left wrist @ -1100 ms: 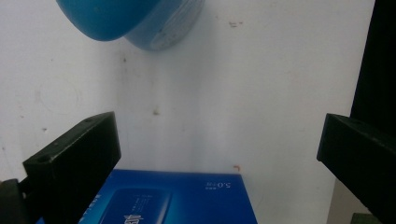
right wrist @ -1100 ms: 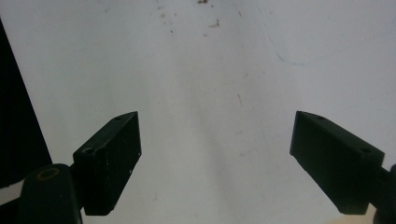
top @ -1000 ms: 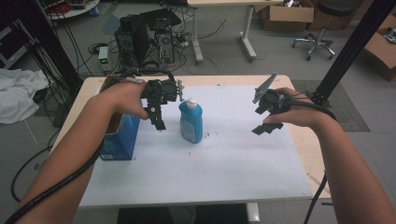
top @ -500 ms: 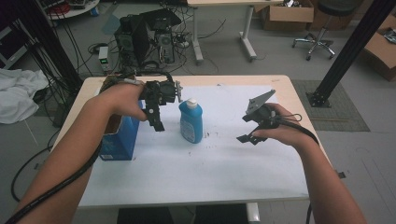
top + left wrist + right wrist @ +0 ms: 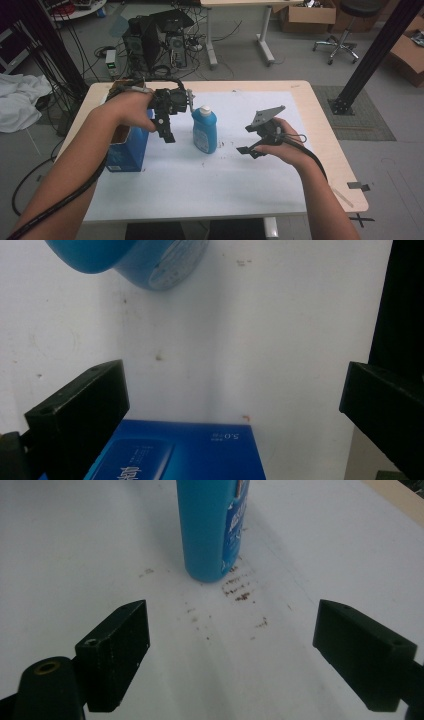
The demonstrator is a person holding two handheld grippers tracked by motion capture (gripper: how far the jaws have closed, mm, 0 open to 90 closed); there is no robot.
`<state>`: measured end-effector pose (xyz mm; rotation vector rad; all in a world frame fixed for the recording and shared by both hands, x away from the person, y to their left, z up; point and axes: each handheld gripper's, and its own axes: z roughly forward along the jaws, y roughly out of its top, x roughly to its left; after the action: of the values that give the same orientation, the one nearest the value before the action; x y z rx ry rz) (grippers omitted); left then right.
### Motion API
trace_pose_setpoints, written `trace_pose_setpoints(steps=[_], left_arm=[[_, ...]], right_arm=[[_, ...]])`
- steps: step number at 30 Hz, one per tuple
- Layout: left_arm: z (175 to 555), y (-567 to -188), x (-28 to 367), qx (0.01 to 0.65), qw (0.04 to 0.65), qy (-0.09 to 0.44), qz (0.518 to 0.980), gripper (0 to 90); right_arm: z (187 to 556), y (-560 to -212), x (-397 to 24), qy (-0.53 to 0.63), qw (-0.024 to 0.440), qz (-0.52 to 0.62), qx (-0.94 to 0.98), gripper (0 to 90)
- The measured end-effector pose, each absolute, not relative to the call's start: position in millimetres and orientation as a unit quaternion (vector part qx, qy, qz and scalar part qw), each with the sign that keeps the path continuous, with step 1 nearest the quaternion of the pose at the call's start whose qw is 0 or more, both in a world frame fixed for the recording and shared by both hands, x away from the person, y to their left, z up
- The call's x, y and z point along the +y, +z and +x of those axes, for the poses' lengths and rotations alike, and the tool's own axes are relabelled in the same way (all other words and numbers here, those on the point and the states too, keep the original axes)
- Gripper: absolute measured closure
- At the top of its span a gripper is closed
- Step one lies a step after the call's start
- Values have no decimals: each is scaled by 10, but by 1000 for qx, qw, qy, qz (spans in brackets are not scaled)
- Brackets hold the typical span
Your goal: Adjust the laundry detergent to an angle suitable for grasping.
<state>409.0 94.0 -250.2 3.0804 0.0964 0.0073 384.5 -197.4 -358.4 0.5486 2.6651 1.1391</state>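
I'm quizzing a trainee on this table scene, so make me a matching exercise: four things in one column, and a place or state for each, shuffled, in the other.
Things
1. bottle
2. box
3. left gripper
4. right gripper

Places or states
A. open, pointed at the bottle from its right
B. upright, mid-table, white cap
C. at the table's left edge, under the left forearm
D. open, between box and bottle

Pairs: 1-B, 2-C, 3-D, 4-A
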Motion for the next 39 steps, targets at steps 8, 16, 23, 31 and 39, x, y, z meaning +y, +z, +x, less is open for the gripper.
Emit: trace_pose_setpoints(steps=[8,16,23,31,39], left_arm=[[4068,-2506,960,34,31,1,999,1],[4056,-2510,967,36,30,1,999,1],[4052,-2517,963,35,30,0,999,1],[4059,-2548,973,36,32,-3,999,1],[4065,-2554,972,35,30,-4,999,1]], right_arm=[[3877,-3739,-1734,419,111,196,879,151],[3902,-3886,-1511,454,123,202,859,151],[3919,-4003,-1367,475,127,206,846,150],[3966,-4113,-1271,499,131,219,829,149],[3997,-4168,-1109,516,142,226,814,149]])
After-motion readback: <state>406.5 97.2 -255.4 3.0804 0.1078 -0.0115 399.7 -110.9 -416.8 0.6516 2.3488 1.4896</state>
